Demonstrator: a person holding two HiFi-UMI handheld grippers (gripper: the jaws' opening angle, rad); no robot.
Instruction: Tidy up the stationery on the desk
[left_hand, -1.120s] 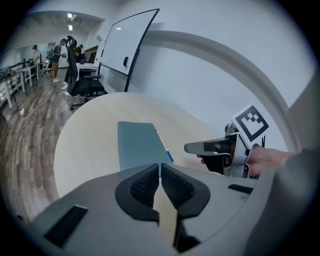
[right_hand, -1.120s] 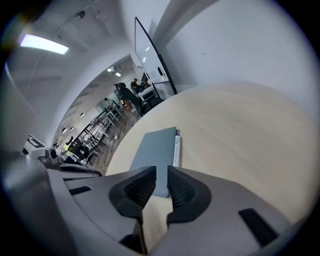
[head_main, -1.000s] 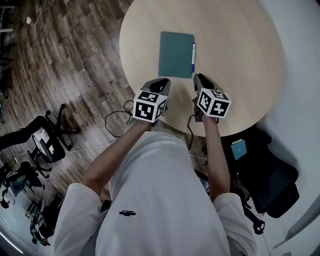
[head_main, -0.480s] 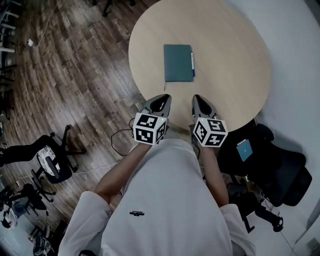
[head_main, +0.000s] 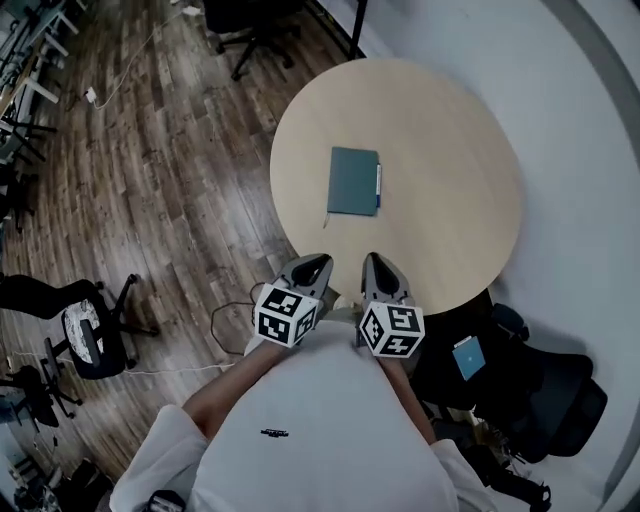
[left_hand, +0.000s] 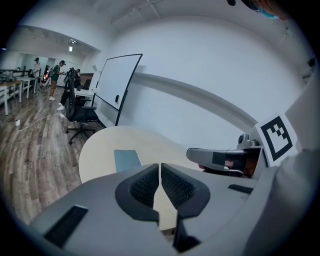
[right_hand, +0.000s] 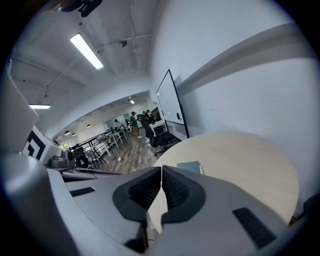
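The left gripper (head_main: 316, 264) has its jaws shut on nothing. At 12 o'clock from it, in the middle of the desk (head_main: 450, 180), lies the notebook (head_main: 353, 181). The pen (head_main: 378, 187) lies along its 3 o'clock side. The right gripper (head_main: 373, 262) is shut and empty too. Shut jaws could bump the thin pen and make it roll. Both grippers have pulled back to the desk's 6 o'clock edge, farther from the notebook than a second ago.

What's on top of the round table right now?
A teal notebook with a pen along its right edge lies on the round table. Anything beneath the notebook is covered.
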